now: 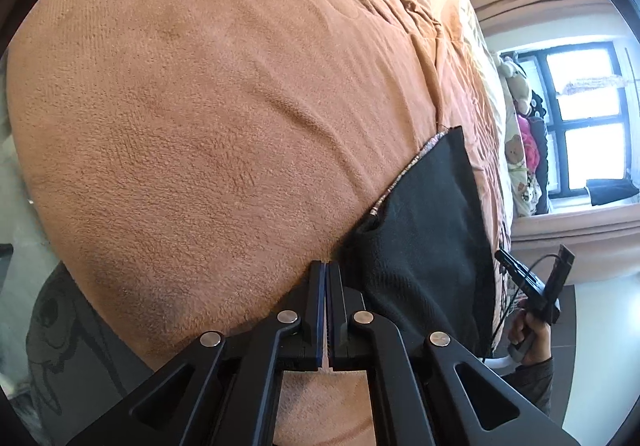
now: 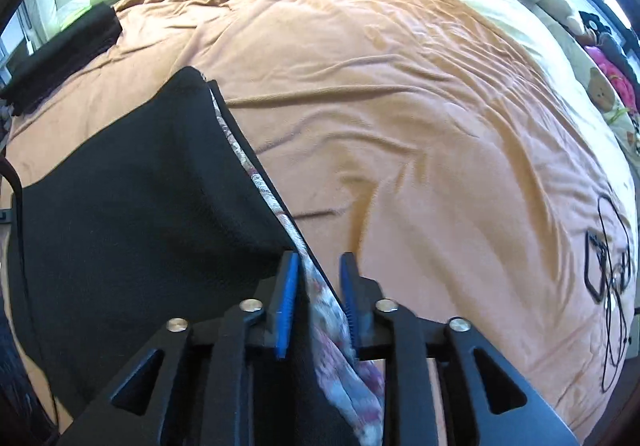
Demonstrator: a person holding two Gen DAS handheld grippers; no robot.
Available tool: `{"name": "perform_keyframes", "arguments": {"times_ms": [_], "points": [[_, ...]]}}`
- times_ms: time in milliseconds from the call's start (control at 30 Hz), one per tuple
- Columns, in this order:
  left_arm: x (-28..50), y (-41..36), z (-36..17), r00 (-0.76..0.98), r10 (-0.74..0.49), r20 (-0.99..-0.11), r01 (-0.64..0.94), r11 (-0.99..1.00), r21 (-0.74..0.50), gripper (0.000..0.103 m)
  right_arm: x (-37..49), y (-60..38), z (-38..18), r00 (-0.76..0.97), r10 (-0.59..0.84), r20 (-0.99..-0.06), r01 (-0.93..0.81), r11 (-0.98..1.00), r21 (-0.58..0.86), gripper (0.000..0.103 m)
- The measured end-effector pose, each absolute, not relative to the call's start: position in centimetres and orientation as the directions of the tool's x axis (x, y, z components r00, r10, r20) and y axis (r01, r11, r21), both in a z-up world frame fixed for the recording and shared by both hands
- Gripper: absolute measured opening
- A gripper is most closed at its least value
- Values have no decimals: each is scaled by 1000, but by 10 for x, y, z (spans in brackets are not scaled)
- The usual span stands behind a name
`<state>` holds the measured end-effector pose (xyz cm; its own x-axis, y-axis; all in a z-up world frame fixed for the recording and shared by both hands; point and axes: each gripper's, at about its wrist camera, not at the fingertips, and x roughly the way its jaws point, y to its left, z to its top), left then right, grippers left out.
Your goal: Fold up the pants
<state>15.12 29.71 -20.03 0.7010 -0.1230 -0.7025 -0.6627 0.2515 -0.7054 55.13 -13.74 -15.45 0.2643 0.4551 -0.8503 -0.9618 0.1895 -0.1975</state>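
Note:
Black pants (image 2: 132, 214) with a patterned lining (image 2: 276, 198) lie on an orange blanket (image 2: 400, 106). My right gripper (image 2: 320, 258) stands open over their right edge. The black cloth and the lining run up between its blue pads (image 2: 288, 298), and a gap shows on the right side. In the left wrist view the pants (image 1: 424, 230) lie just right of my left gripper (image 1: 326, 264), which is shut with nothing visibly between its fingers. The same view shows the right gripper (image 1: 532, 274) at the pants' far side, held by a hand (image 1: 528, 334).
A folded dark garment (image 2: 60, 54) rests at the blanket's far left corner. Stuffed toys (image 2: 600, 86) line the bed's side under a window (image 1: 584, 118). A thin black cable (image 2: 20, 206) crosses the pants' left part. A black line drawing (image 2: 608, 266) marks the blanket's right.

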Motion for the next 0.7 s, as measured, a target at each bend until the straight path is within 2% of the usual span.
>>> {"name": "perform_keyframes", "arguments": {"times_ms": [67,100,300,367,400,433,467,700], "points": [[151,298,-199,703,-126,-700,-662,244,-709,0,551,-152,-145,244,475,-846,-965,204,-164,62],[151,298,-199,703,-127,-699,-662,243,-709,1,552,-158,-141,231,488,-842,-968,206,-146,62],[151,296,-191,715,-128,-687,-649,243,-721,6,550,-185,-143,234,454,-860,-970,171,-174,61],[150,295,-188,722,-117,-681,-644,244,-725,21,552,-195,-140,229,448,-864,-971,163,-173,52],[149,294,-186,727,-112,-678,-641,245,-727,27,554,-200,-137,221,447,-867,-973,164,-164,50],[150,293,-185,730,-106,-676,-639,248,-729,37,558,-206,-134,216,448,-867,-973,169,-156,46],[150,292,-184,731,-98,-675,-637,255,-727,41,561,-212,-131,217,447,-868,-972,177,-152,45],[173,281,-189,712,-133,-689,-638,289,-714,42,566,-235,-142,227,373,-900,-970,168,-175,45]]}}
